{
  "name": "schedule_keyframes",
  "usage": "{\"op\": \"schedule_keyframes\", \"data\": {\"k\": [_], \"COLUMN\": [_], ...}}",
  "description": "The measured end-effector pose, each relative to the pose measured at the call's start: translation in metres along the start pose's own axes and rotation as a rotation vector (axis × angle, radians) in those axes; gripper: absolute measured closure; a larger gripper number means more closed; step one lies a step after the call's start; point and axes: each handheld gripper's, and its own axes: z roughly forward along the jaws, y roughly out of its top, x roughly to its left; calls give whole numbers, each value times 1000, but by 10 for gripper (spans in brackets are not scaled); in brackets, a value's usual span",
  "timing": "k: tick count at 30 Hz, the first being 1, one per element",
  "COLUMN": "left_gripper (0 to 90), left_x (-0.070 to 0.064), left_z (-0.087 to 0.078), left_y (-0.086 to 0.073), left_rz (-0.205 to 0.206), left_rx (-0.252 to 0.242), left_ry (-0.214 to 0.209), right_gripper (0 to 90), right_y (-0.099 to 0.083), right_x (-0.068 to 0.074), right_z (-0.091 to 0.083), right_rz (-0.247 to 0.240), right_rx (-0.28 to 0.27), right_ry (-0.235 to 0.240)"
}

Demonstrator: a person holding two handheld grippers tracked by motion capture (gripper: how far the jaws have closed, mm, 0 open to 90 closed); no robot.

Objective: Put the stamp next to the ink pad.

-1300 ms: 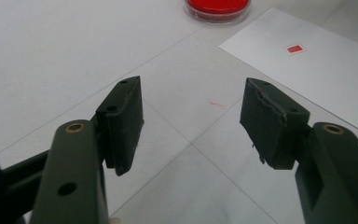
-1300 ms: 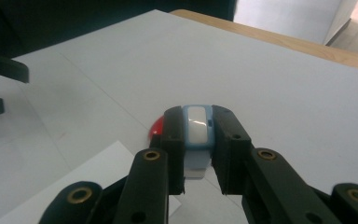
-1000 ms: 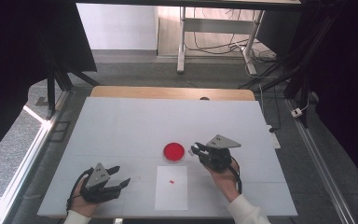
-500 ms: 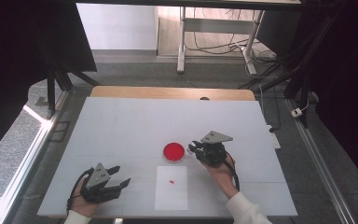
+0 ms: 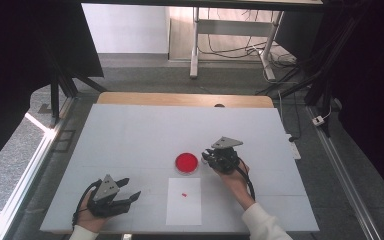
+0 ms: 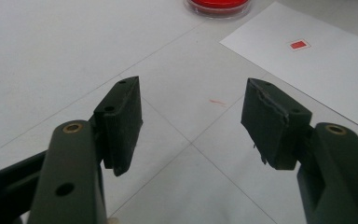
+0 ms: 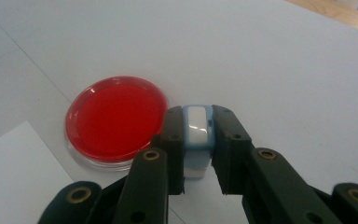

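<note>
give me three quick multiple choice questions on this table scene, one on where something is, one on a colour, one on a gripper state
1. Where does the red dish sit relative to the white sheet?
A. on top of it
B. just beyond its far edge
C. at the table's far left corner

2. What colour is the small square mark on the sheet?
A. red
B. green
C. black

3. What is the right gripper doing?
A. wide open, holding nothing
B. clamped on the dish's rim
C. shut on a small light blue and white block

Answers:
1 B, the high view shows the dish past the sheet's far edge.
2 A, the left gripper view shows it red.
3 C, the right gripper view shows both jaws pressed against the block.
</note>
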Motion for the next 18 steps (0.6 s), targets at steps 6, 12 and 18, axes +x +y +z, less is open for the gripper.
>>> {"op": "schedule_keyframes", "data": {"k": [6, 12, 18], "left_gripper": [382, 380, 380], "left_x": [0, -1, -1], "left_z": [-1, -1, 0], "left_y": [0, 1, 1], "left_rz": [-2, 5, 6], "left_rx": [-1, 0, -1], "left_ry": [2, 1, -4], "right_gripper": [743, 652, 490], "right_y": [-2, -2, -1], "right_x": [-2, -1, -5], "right_z": [3, 4, -6], "right_rz": [9, 12, 62], "right_rx": [8, 0, -71], "right_ry": [2, 7, 20]}}
